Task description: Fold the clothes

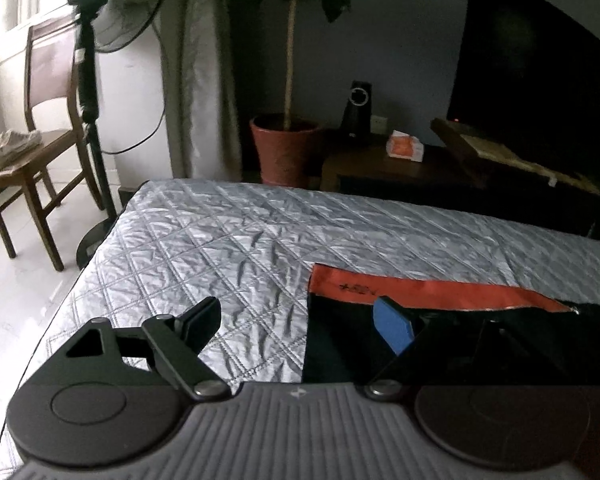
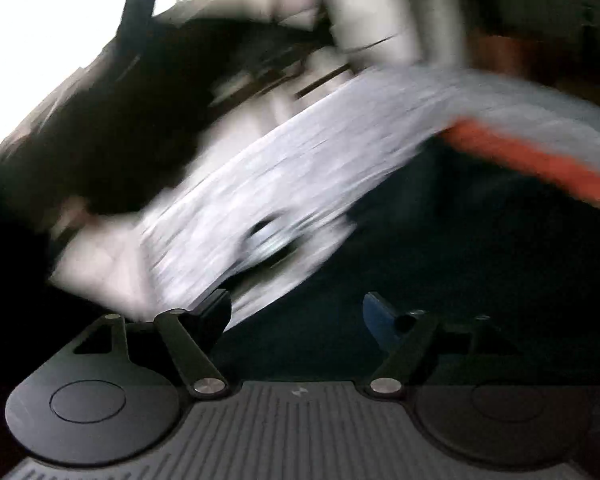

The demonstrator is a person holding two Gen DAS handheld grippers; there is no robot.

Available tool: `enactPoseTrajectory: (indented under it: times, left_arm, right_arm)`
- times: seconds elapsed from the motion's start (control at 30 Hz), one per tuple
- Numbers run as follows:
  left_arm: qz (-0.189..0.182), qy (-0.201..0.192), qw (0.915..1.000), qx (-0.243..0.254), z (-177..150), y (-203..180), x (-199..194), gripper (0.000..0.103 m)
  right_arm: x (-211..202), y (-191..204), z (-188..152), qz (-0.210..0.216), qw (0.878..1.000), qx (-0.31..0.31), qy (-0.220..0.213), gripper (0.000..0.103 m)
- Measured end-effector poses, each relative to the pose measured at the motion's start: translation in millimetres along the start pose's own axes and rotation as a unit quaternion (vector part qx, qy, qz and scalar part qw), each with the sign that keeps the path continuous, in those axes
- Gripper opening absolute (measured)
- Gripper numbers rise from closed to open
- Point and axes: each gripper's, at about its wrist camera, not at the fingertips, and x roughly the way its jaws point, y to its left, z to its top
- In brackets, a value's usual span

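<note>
A black garment [image 1: 340, 344] with an orange band [image 1: 420, 288] lies flat on the silver quilted bed cover [image 1: 228, 240], at the near right. My left gripper [image 1: 300, 320] is open and empty, low over the garment's left edge; its blue-padded right finger is over the black cloth, its left finger over the quilt. The right wrist view is heavily motion-blurred. My right gripper [image 2: 296, 312] is open and empty above the dark garment [image 2: 440, 260]; the orange band [image 2: 532, 160] shows at the right and the quilt [image 2: 300, 152] beyond.
A wooden chair [image 1: 32, 152] with folded pale cloth stands left of the bed beside a standing fan [image 1: 92, 92]. Beyond the bed are a potted plant [image 1: 288, 148], a dark cabinet [image 1: 400, 168] with a speaker and an orange packet, and a television [image 1: 532, 68].
</note>
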Motion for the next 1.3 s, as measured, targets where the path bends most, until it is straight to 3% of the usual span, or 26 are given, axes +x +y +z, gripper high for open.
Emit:
enactPoseTrajectory:
  times: [0.07, 0.1, 0.27, 0.43, 0.5, 0.53, 0.57, 0.77, 0.8, 0.83, 0.87, 0.9, 0.97, 1.07, 1.1, 1.13, 1.2, 1.23, 1.3]
  left_arm:
    - [-0.002, 0.001, 1.0000, 0.000, 0.0, -0.1, 0.0, 0.081]
    - [-0.001, 0.001, 1.0000, 0.004, -0.6, -0.8, -0.4, 0.081]
    - [0.024, -0.003, 0.9997, -0.010, 0.8, 7.8, -0.9, 0.081]
    - [0.038, -0.003, 0.9982, -0.046, 1.3, 20.6, -0.6, 0.081]
    - [0.040, -0.002, 0.9983, -0.043, 1.4, 20.7, -1.4, 0.081]
    - [0.040, -0.003, 0.9983, -0.042, 1.3, 20.7, -2.1, 0.081]
    - [0.039, -0.003, 0.9983, -0.043, 1.2, 21.1, -3.1, 0.081]
    - [0.043, -0.004, 0.9978, -0.049, 1.5, 25.2, -4.4, 0.081]
    - [0.043, -0.003, 0.9978, -0.050, 1.6, 25.6, -4.1, 0.081]
    - [0.043, -0.003, 0.9978, -0.050, 1.6, 25.9, -4.1, 0.081]
    - [0.042, -0.003, 0.9979, -0.050, 1.8, 25.8, -4.5, 0.081]
    - [0.040, -0.004, 0.9979, -0.050, 2.1, 25.7, -5.0, 0.081]
    - [0.038, -0.004, 0.9981, -0.049, 2.3, 25.3, -5.1, 0.081]
    - [0.035, -0.001, 0.9983, -0.046, 2.1, 23.5, -3.4, 0.081]
    - [0.034, 0.000, 0.9985, -0.044, 2.2, 22.1, -2.8, 0.081]
    - [0.032, 0.002, 0.9986, -0.041, 2.2, 20.6, -2.2, 0.081]
    - [0.030, 0.002, 0.9989, -0.035, 2.1, 17.9, -1.8, 0.081]
    - [0.029, 0.002, 0.9990, -0.032, 2.0, 17.1, -1.5, 0.081]
    - [0.030, 0.002, 0.9990, -0.033, 2.2, 16.8, -0.8, 0.081]
  right_arm:
    - [-8.7, -26.6, 14.8, -0.078, 0.997, -0.008, -0.007, 0.080]
    - [-8.2, -38.6, 20.6, -0.093, 0.996, -0.007, -0.003, 0.080]
    - [37.5, -44.1, 25.8, -0.041, 0.997, -0.039, 0.061, 0.079]
    - [91.9, -6.5, 17.4, -0.011, 0.989, -0.114, 0.095, 0.078]
    - [98.7, 0.8, 19.0, -0.002, 0.990, -0.112, 0.090, 0.060]
    - [101.5, 2.8, 21.0, 0.006, 0.990, -0.107, 0.089, 0.006]
    - [105.0, 4.5, 23.1, 0.011, 0.991, -0.103, 0.087, 0.000]
    - [106.0, 43.4, 50.7, 0.062, 0.988, -0.139, 0.018, 0.004]
    - [105.1, 47.7, 51.9, 0.054, 0.987, -0.153, 0.020, 0.010]
    - [105.1, 43.4, 51.0, 0.037, 0.987, -0.156, 0.029, 0.031]
    - [105.3, 34.6, 49.3, 0.021, 0.988, -0.150, 0.040, 0.059]
    - [104.4, 23.7, 47.1, 0.004, 0.989, -0.140, 0.043, 0.067]
    - [101.3, -0.8, 42.2, -0.031, 0.992, -0.112, 0.039, 0.069]
    - [108.2, -14.7, 35.1, -0.039, 0.992, -0.107, 0.053, 0.068]
    - [112.7, -15.9, 32.9, -0.040, 0.991, -0.113, 0.059, 0.066]
    - [118.1, -15.3, 30.4, -0.037, 0.991, -0.113, 0.068, 0.051]
    - [126.6, -10.5, 26.7, -0.024, 0.991, -0.109, 0.080, 0.033]
    - [126.9, -6.3, 27.1, -0.019, 0.991, -0.111, 0.075, 0.013]
    - [121.5, 4.1, 32.0, -0.006, 0.992, -0.115, 0.050, 0.006]
